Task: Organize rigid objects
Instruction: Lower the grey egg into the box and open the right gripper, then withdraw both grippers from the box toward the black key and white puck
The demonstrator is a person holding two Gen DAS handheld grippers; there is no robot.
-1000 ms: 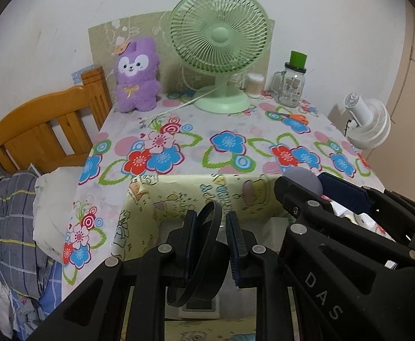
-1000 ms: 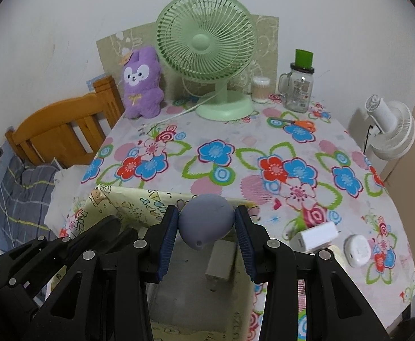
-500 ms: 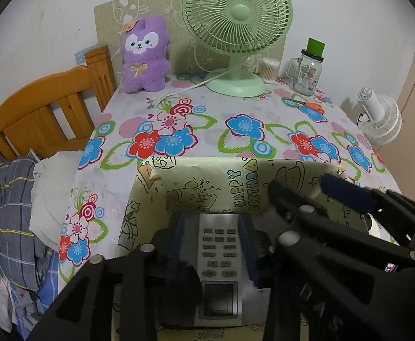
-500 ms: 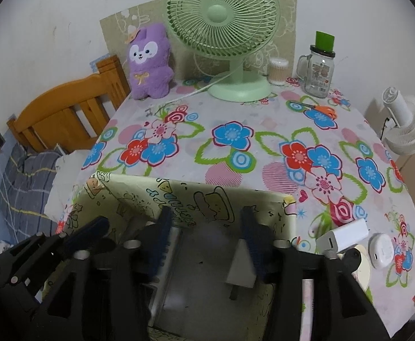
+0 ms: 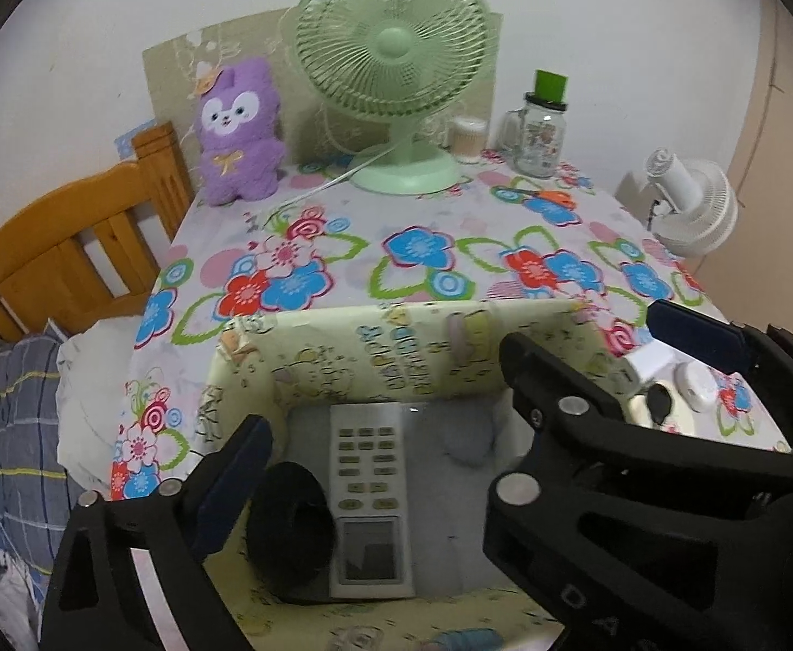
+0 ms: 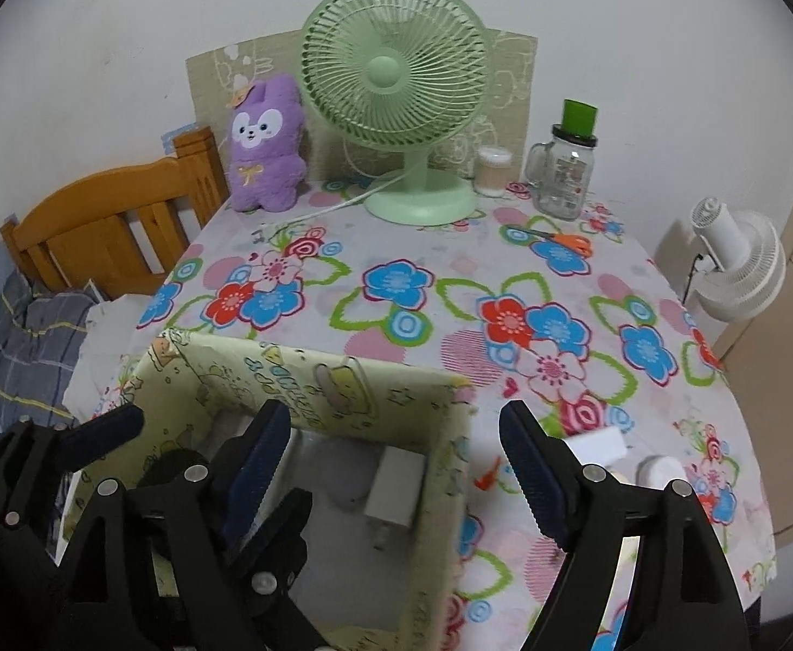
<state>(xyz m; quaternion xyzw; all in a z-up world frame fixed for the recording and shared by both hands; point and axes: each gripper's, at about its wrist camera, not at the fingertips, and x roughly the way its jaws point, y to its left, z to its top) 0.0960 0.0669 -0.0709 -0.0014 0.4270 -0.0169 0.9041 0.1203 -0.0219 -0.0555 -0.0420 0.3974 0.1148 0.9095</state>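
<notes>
Above a yellow patterned box [image 5: 396, 347] on the floral tablecloth [image 5: 423, 255], the left gripper [image 5: 391, 466], jaws just opened, hangs over a black ring [image 5: 288, 531], a remote [image 5: 369, 488] and a grey object [image 5: 469, 436].

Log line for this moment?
left tongs: open, empty | right tongs: open, empty | box: black ring, remote, grey piece

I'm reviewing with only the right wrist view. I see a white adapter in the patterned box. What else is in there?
Observer: A white remote control lies flat on the floor of the box, buttons up.
Operator: What is the dark shape at the box's left side?
Observer: A black ring, tilted up at the remote's left edge.
Operator: And the grey lump by the adapter?
Observer: A rounded grey object, lying just right of the remote's far end.
</notes>
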